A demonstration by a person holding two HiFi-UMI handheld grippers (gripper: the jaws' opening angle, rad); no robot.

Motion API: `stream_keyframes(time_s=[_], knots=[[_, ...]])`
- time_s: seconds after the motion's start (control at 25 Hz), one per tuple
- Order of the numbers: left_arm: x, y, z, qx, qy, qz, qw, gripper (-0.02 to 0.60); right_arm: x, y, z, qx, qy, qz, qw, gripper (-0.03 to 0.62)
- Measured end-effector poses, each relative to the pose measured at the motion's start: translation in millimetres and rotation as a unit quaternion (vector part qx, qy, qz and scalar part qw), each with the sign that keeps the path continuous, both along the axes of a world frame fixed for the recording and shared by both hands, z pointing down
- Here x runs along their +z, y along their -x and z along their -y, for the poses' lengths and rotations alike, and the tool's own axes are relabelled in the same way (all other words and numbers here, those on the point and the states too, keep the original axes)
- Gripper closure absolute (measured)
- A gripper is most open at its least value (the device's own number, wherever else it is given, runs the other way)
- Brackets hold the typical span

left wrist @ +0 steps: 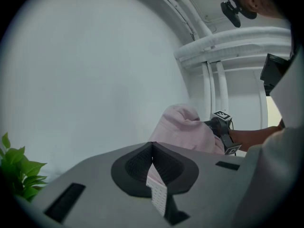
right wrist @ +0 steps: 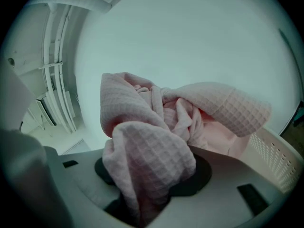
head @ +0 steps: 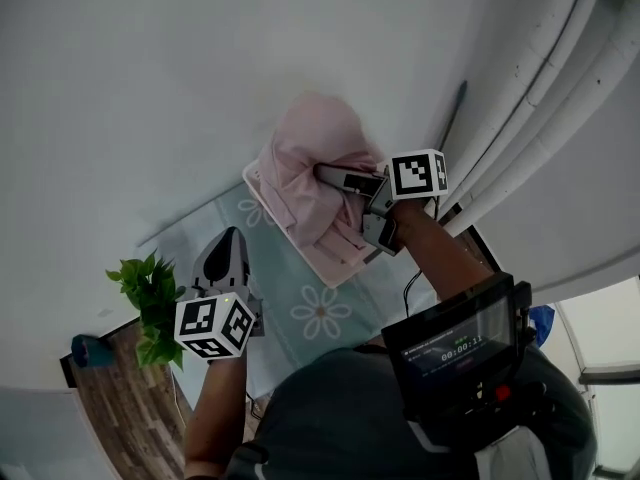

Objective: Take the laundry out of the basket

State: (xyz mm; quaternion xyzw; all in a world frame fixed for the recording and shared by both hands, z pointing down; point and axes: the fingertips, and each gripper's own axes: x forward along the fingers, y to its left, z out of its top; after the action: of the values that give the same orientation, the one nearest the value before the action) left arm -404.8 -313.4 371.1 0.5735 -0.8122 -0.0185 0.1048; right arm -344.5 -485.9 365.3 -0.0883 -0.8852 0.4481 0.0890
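- Pink waffle-weave laundry cloth (right wrist: 152, 141) is bunched thickly between the jaws of the right hand-held gripper (head: 355, 206), which clamp a fat fold of it. The grip is deep, probably so the heavy cloth does not slip while it is carried.
- The rest of the cloth drapes from that grip in a heap over the basket, and its lower folds reach down inside.
- The left hand-held gripper (left wrist: 152, 148) is pressed together with nothing between its jaws. It is held back on the near side, pointing at the cloth and well apart from it, likely waiting to take a second hold.
- The pale perforated plastic laundry basket (right wrist: 273, 158) sits just under and beyond the cloth. The cloth fills its mouth, so whether anything else lies inside cannot be told.
- The basket appears to stand on the table (head: 270, 258), which is covered in pale blue-green fabric with white flowers.
- A green leafy plant (head: 150, 303) stands at the table's left edge.
- White pipes (head: 560, 88) run along the wall behind.
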Motion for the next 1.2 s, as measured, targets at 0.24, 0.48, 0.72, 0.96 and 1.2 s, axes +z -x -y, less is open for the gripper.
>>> stream_keyframes(time_s=[0.24, 0.48, 0.72, 0.96, 1.2], knots=[[-23, -8, -4, 0.030, -0.022, 0.018, 0.9991, 0.580, -48, -43, -7, 0.060, -0.005, 0.042, 0.997, 0.367], [-46, -27, -4, 0.070, -0.046, 0.030, 0.9960, 0.580, -82, -97, -23, 0.121, -0.031, 0.064, 0.990, 0.367], [-50, -63, 2, 0.140, -0.065, 0.021, 0.9878, 0.580, -104, -155, -45, 0.195, -0.045, 0.094, 0.975, 0.367], [-45, -134, 13, 0.232, -0.076, 0.015, 0.9697, 0.580, -107, -232, -70, 0.277, -0.061, 0.096, 0.954, 0.367], [-41, -188, 16, 0.287, -0.080, -0.003, 0.9544, 0.580, -100, -305, -89, 0.339, -0.068, 0.098, 0.933, 0.367]])
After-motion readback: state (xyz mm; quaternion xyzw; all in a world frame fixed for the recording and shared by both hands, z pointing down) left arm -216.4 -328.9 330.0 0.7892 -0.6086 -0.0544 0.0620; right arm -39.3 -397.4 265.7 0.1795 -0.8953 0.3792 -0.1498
